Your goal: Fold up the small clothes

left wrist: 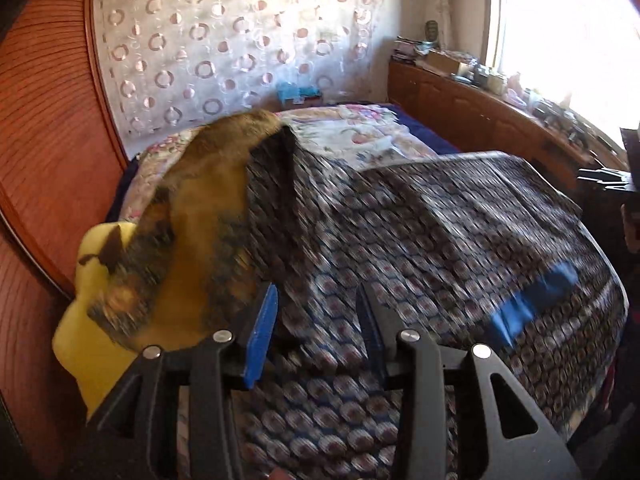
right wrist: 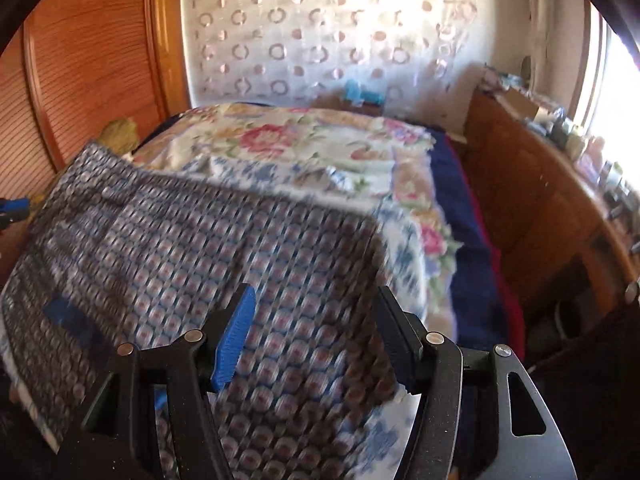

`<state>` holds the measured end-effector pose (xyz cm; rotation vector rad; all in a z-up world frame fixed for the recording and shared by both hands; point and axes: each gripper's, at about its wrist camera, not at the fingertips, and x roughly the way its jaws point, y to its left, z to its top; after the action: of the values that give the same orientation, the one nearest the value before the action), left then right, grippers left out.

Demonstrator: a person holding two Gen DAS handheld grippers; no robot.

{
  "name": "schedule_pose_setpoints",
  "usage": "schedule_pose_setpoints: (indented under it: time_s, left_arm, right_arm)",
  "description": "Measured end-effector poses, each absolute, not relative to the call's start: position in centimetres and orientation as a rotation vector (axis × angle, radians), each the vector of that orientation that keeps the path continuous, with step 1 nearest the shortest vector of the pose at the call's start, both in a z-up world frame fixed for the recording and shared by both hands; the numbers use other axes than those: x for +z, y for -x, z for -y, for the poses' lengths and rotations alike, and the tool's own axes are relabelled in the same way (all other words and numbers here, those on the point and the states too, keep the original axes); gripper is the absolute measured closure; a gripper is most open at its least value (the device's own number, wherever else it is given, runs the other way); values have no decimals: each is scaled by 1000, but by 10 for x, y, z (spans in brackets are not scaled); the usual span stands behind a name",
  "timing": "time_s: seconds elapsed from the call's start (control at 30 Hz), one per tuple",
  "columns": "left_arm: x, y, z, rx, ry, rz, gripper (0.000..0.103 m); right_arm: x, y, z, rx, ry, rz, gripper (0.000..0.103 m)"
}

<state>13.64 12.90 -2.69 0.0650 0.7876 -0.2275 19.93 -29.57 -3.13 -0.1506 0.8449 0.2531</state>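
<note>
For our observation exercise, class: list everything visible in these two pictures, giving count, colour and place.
patterned garment: one, dark blue-grey with small medallions, spread on the bed's near end
floral bedspread: one, cream with pink and blue flowers, beneath the garment
yellow cushion: one, yellow, left bed edge
wooden cabinet: one, brown, under the window, cluttered top
left gripper: one, black with blue pads, open above the garment
right gripper: one, same colours, open above the garment
</note>
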Motion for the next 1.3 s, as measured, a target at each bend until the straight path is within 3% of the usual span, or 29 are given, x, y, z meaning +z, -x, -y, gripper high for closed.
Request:
schedule_pose_setpoints:
  time_s: [0.43,0.83,0.97,1.03,1.13,1.3]
  left_arm:
    - [-92,-123,-110,-231,-71,-919,63]
    - [-95,-121,-120,-221,-53,-874,54]
    - [-96,-123,-119,-222,-52,-875,54]
    - [-96,-124,-118,-223,-50,-875,53]
    - [-96,-124,-118,-222,-52,-875,53]
    - [-96,-124,-117,-221,-53,-874,53]
  right_arm:
    - [-86,-148,326,196,62,-939,41]
    - [-92,-173,350,113,-52,-945,41]
    - [-91,-180,350,93,-65,-932,53]
    - [-90,-183,347,90,-55,-926,68]
    - [-91,-185,344,91,-32,-912,81]
    - [-95,-184,344,83,-9,-903,84]
